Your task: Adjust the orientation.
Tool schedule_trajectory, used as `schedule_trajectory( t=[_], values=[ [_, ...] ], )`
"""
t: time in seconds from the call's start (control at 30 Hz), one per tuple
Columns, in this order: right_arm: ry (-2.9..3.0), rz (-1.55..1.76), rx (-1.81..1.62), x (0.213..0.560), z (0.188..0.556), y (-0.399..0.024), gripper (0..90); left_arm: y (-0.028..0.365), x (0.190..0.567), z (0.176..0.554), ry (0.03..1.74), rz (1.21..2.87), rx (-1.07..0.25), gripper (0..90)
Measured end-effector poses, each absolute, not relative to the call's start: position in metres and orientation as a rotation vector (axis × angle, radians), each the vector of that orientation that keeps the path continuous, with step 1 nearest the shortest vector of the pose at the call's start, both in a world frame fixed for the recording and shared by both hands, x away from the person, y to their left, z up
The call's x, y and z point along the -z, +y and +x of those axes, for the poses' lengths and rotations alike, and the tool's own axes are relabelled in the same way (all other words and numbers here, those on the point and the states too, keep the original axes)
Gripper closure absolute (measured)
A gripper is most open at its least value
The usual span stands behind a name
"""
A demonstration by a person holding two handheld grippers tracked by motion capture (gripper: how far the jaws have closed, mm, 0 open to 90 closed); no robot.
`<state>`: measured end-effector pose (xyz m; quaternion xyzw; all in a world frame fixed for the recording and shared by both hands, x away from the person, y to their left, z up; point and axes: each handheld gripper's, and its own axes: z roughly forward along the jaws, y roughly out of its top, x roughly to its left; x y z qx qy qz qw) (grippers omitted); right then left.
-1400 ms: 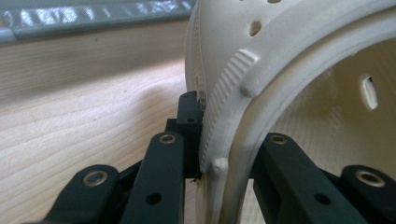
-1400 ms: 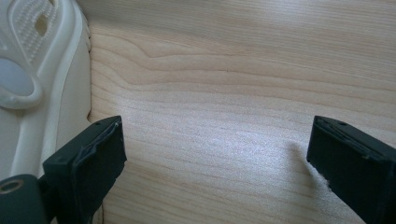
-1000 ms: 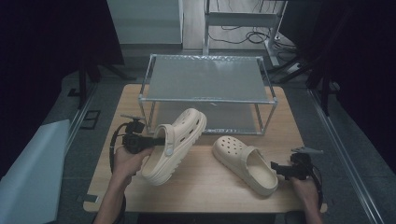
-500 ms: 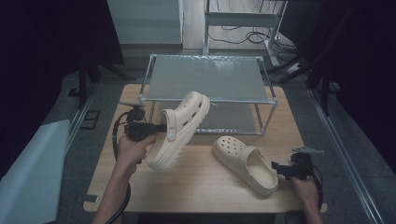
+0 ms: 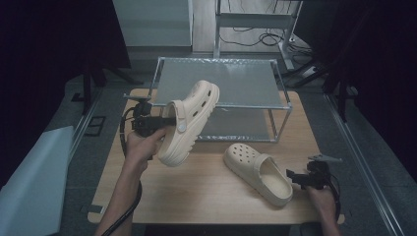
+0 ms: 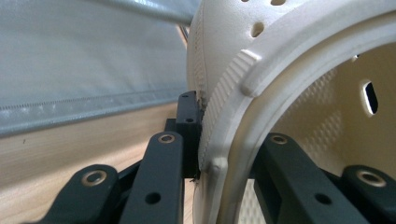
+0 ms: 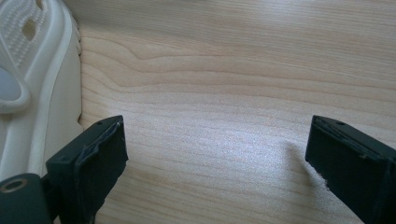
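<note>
My left gripper (image 5: 164,122) is shut on the heel rim of a cream clog (image 5: 193,115) and holds it in the air, toe tilted up and away over the front of the metal rack (image 5: 216,78). The left gripper view shows one jaw outside and one inside the clog's (image 6: 289,70) rim, pressed on the wall by my left gripper (image 6: 229,133). A second cream clog (image 5: 258,172) lies on the wooden table (image 5: 196,196) at the right. My right gripper (image 5: 296,178) sits open beside its heel, and in the right gripper view my right gripper (image 7: 217,154) has only bare wood between its jaws, with the clog (image 7: 32,70) at the left edge.
The two-tier metal rack with mesh shelves stands at the back of the table. A pale sheet (image 5: 29,182) lies on the floor at the left. Cables trail from both grippers. Dark surroundings ring the table.
My left gripper has lifted the clog off the table and carried it up and toward the rack. The right gripper and the second clog have stayed where they were.
</note>
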<state>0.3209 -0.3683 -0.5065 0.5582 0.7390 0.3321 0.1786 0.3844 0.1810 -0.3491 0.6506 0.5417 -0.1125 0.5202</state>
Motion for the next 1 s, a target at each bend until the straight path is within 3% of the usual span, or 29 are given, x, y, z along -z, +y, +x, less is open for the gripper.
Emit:
schedule_trajectory(
  t=[1.0],
  values=[
    [2.083,1.584,-0.94,0.505,0.321,-0.37,6.0,0.175,0.335,0.452,1.439,1.369,0.192,76.4]
  ],
)
